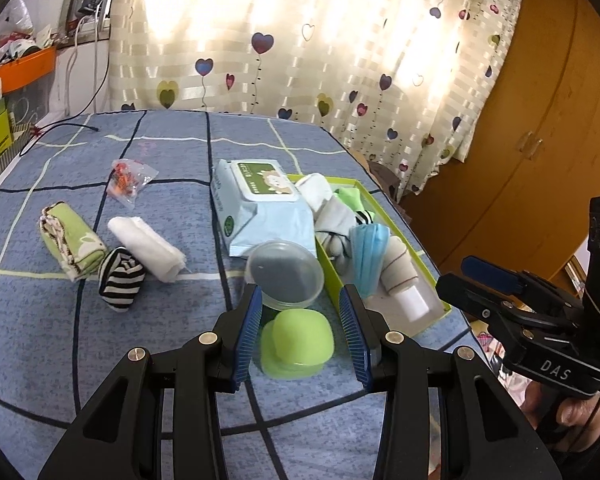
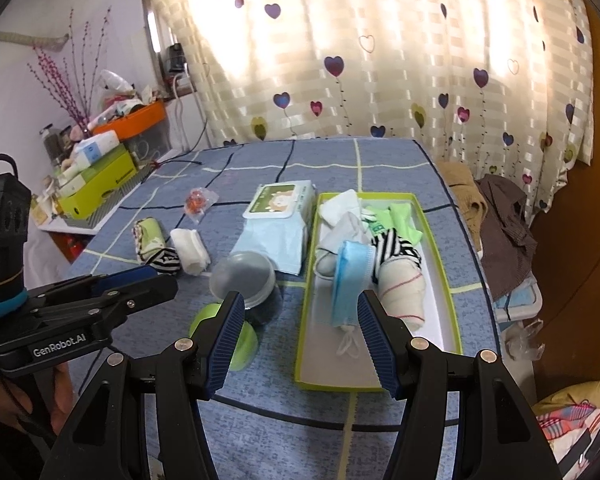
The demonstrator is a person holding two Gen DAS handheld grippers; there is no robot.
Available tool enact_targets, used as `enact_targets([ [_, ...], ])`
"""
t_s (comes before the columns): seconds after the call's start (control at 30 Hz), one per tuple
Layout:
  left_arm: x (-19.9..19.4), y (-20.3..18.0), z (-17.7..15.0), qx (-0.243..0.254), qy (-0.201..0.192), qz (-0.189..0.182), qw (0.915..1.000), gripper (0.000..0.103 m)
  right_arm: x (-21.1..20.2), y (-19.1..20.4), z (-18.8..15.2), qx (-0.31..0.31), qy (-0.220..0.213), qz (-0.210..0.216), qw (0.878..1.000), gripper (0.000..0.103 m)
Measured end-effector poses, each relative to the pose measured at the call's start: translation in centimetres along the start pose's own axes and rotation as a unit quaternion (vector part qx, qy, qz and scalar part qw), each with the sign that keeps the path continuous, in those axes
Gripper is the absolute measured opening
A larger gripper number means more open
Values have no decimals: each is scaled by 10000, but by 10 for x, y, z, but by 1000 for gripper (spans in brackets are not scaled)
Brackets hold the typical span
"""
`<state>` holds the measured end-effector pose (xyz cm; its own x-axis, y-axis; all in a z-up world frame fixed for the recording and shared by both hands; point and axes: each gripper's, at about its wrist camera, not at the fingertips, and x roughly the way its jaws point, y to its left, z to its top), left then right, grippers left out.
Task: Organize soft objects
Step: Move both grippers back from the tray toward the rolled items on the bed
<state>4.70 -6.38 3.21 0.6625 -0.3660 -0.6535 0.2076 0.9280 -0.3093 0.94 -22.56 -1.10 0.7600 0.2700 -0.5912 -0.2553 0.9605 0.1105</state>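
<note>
Three rolled cloths [image 1: 112, 248] on table | one tray [image 2: 440, 248] | one mask [image 2: 350, 280]

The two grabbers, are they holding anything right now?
No. The left gripper and right gripper are both open and empty, above the bedspread.

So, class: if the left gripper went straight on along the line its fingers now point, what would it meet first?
Most likely the light green lid lying on the blue plaid cloth, which sits between the open fingers of the left gripper. The clear round container lies just beyond it. Fisheye depth makes this uncertain.
</note>
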Motion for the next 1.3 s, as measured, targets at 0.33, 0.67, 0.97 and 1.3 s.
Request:
enact_targets([
  [0.33,-4,21,0,-182,-54,133,9997,42,13,24,9,-261,84,196,9994,59],
  [0.67,-6,43,-1,-343,-37,254,9991,42,29,47,17,-462,177,367,9981,59],
  [0.97,-14,81,-4,-617,-100,486,9969,42,51,76,24,-711,279,631,9951,59],
  [1.3,-11,127,-4,-1139,-118,761,9905,42,69,100,27,-970,421,800,9912,59],
])
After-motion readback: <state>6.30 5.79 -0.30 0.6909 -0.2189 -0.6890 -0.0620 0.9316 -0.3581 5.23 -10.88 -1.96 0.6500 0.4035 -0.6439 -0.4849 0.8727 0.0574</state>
